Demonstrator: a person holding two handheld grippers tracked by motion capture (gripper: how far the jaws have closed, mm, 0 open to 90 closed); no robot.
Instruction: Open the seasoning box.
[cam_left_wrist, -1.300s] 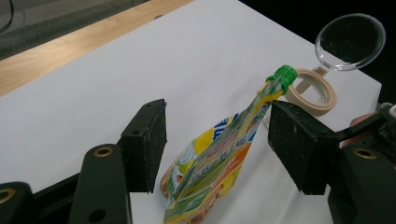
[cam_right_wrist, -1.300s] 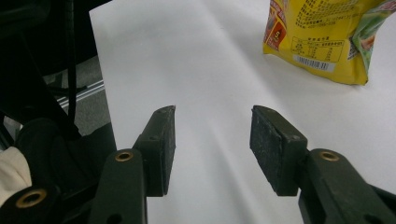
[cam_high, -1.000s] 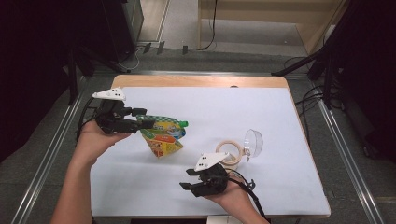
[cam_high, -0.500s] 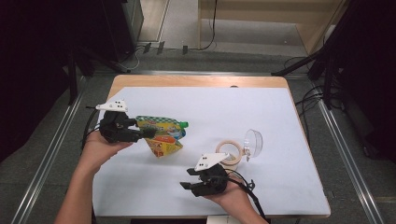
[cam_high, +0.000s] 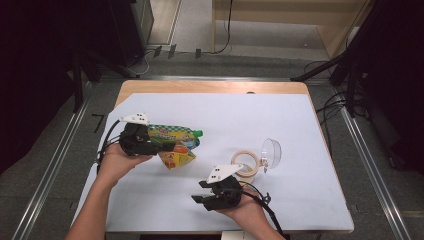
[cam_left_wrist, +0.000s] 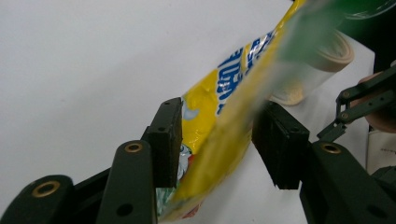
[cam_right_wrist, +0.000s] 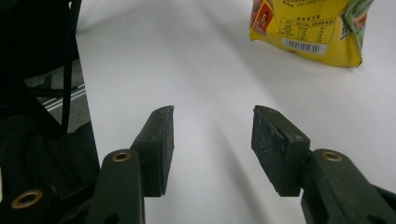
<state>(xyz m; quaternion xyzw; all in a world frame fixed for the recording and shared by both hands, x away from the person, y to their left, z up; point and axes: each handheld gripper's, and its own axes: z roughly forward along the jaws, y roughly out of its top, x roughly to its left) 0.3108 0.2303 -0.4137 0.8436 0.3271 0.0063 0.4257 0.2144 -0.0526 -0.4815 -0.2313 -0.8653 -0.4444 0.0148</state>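
The left hand-held gripper (cam_left_wrist: 217, 140), its jaws just closing around the yellow pouch (cam_left_wrist: 219, 126) on the worktop (cam_high: 300, 150) but not yet pressing, is starting a grasp and next needs a firm squeeze, while the right hand-held gripper (cam_right_wrist: 212, 149) is waiting half open and empty.

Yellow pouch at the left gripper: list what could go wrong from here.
1. The left gripper has been closing around the yellow pouch, near its lower edge; the soft pack may fold or slip.
2. Its green cap end lies unsupported and could sag if lifted.
3. The tape roll lies nearby; a swinging pouch might nudge it.
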